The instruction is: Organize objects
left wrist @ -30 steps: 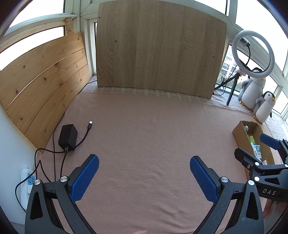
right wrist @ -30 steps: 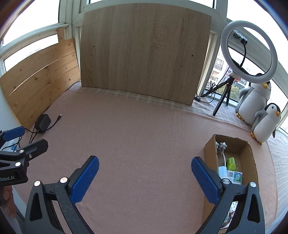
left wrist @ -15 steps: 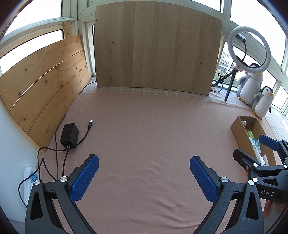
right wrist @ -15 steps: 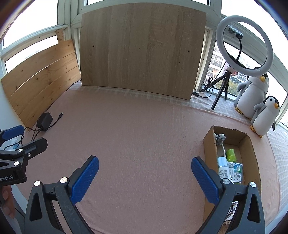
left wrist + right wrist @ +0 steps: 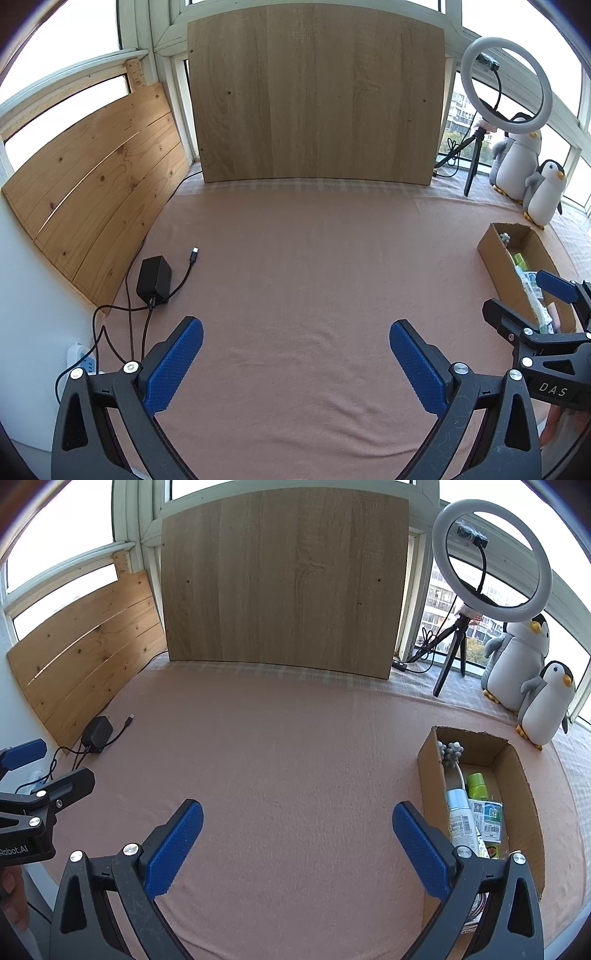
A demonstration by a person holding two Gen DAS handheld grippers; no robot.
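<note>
Pink tablecloth [image 5: 295, 757] seen bare between both sets of fingers.
Cardboard box [image 5: 517, 775], filled with small packets, lies at right, just beside the right gripper [image 5: 295, 840]; left gripper [image 5: 295, 360] is well apart from it. Both are spread wide, nothing held.

two side-by-side wrist fisheyes, high over the pink cloth [image 5: 295, 280], both facing the wooden board [image 5: 284, 579]

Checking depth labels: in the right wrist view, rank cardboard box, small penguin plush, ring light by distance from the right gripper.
1. Open brown cardboard box, right, beside the right gripper.
2. Small grey-and-white penguin plush, far right.
3. White ring light on black tripod, right rear, by the window.
</note>
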